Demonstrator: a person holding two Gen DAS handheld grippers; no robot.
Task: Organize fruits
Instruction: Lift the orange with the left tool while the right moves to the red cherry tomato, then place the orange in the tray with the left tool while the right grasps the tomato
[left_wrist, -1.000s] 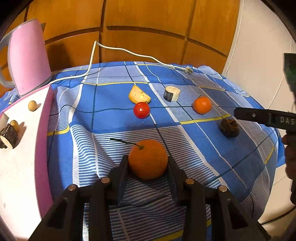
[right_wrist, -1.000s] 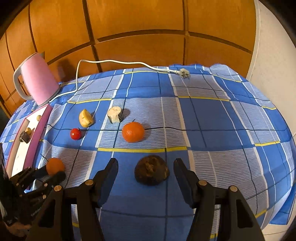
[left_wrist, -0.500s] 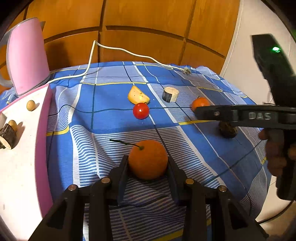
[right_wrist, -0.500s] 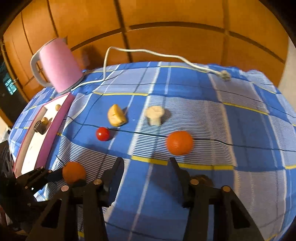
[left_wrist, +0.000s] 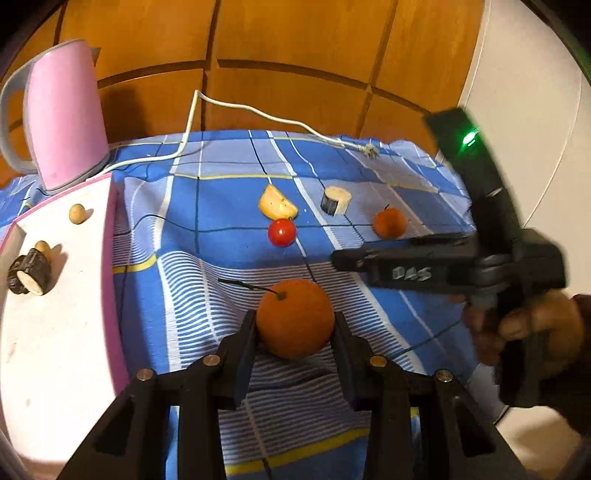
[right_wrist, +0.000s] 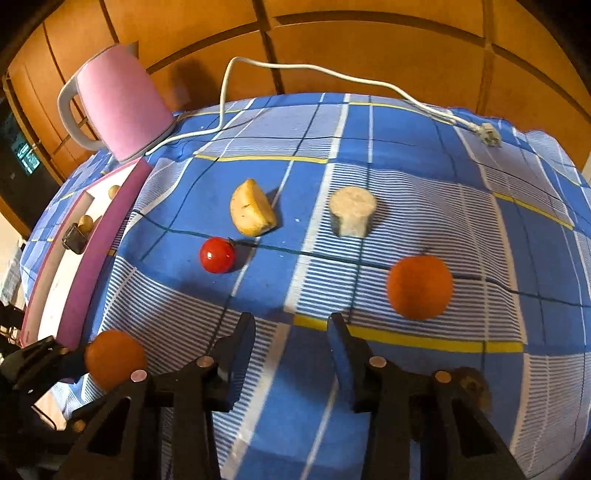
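Black fingers of the left gripper (left_wrist: 295, 328) press on either side of a stemmed orange (left_wrist: 293, 318), closed on it just above the blue checked cloth (left_wrist: 221, 206), presumably so it can go across to the white tray (left_wrist: 55, 332) with the pink edge on the left. That tray already bears a dark-skinned slice (left_wrist: 27, 276) and two small tan balls, so it looks like the place for sorted fruit. Farther back on the cloth lie a red tomato (left_wrist: 282, 232), a yellow wedge (left_wrist: 277, 202), a cut stub (left_wrist: 335, 200) and a smaller orange (left_wrist: 390, 222), all apart from one another. A hand (left_wrist: 524, 328) holds the other tool at the right, above the cloth. A pink kettle (left_wrist: 62, 122) stands behind the tray.

From the right wrist, the right gripper (right_wrist: 291, 350) has its jaws closing with only cloth between them; it holds nothing. The smaller orange (right_wrist: 419, 287) sits ahead and to its right, the tomato (right_wrist: 217, 254) ahead and left, and a dark brown fruit (right_wrist: 471, 384) is half hidden behind the right finger. Which one it is going for I cannot tell. At the lower left, the held orange (right_wrist: 115, 360) shows beside the tray's (right_wrist: 59, 280) pink edge.
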